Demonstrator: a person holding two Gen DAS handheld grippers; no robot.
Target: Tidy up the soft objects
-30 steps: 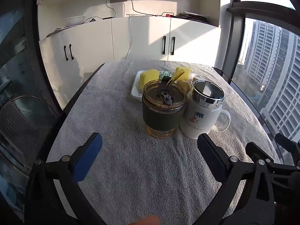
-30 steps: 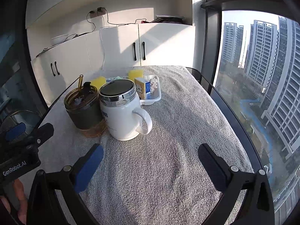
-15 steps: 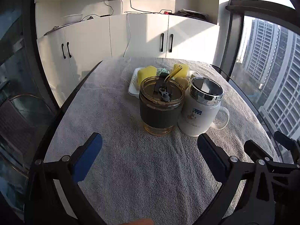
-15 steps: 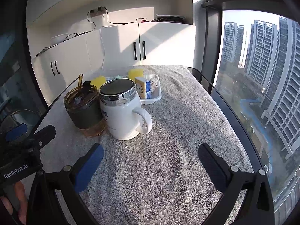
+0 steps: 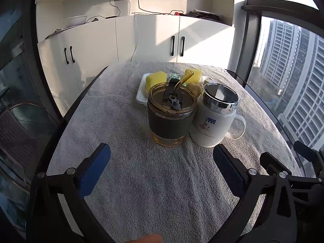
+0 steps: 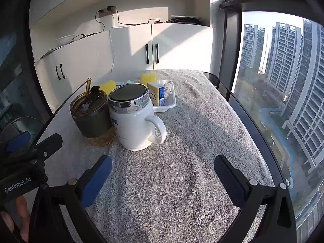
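Yellow sponges (image 5: 156, 79) sit in the white tray (image 5: 141, 95) at centre frame, tucked behind the amber tumbler (image 5: 172, 114) and white mug (image 5: 215, 117), so nothing is reachable head-on. Left gripper (image 5: 162, 160) and right gripper (image 6: 163, 167) both hover low in frame over the grey towel (image 5: 154, 182), jaws spread wide, empty.

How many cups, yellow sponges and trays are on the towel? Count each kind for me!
Cups: 2, the amber tumbler and the white mug
Yellow sponges: 2
Trays: 1
Total: 5
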